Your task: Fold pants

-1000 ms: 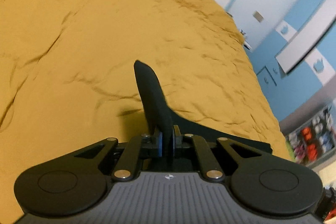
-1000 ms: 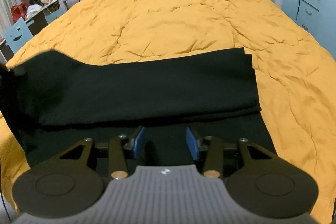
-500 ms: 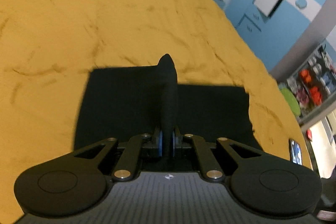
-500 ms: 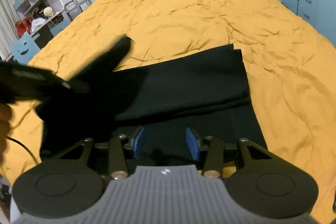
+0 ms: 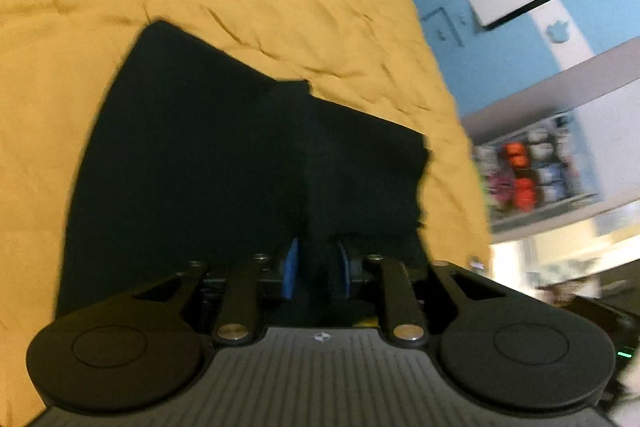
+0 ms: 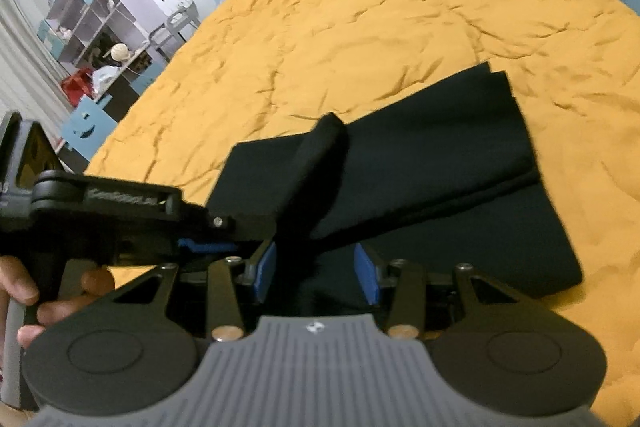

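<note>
Fig. Pants [image 6: 420, 163], black, lie part-folded on yellow bed [image 6: 360, 19]. Left gripper [image 5: 316, 267]: pads slightly apart w/ dark cloth running between them; whether it pinches can't be told. Right gripper [image 6: 316, 275]: jaws wide apart, a raised cloth strip passing between, not clamped. Judged step: carry end across for next fold; keep cloth taut, align edges w/ lower layer before letting go

The mustard-yellow quilted bed [image 6: 360, 27] lies bare beyond the folded black fabric pants [image 6: 420, 155]. The left gripper [image 6: 208, 241] crowds their near-left corner, where a raised fabric fold stands.
</note>
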### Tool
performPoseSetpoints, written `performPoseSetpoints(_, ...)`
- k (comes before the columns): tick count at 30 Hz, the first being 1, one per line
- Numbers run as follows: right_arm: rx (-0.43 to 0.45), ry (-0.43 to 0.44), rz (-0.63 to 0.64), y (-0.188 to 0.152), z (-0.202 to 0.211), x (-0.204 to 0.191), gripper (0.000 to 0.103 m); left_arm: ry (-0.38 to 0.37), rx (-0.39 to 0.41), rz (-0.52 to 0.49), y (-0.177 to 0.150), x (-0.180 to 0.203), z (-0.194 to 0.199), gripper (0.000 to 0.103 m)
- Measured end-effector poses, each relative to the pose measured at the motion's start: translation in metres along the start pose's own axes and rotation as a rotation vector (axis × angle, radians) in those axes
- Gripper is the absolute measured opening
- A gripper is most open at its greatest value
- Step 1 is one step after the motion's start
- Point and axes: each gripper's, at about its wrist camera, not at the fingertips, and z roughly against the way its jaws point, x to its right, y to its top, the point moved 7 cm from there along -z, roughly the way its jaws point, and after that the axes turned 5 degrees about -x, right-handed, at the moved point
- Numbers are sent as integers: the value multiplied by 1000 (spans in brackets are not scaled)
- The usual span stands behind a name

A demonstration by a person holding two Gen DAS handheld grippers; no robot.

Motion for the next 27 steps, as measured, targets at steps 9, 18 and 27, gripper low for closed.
performPoseSetpoints(9, -31, 74, -87, 8, -9, -3, 40, 44, 66, -5, 0, -21, 36, 30)
performPoseSetpoints(18, -78, 57, -105, 7, -26, -10, 37, 122, -67, -74, -39, -27, 16, 30)
performPoseSetpoints(27, -110, 76, -164, 9, -39, -4, 15, 53, -43, -102, -46, -24, 38, 30)
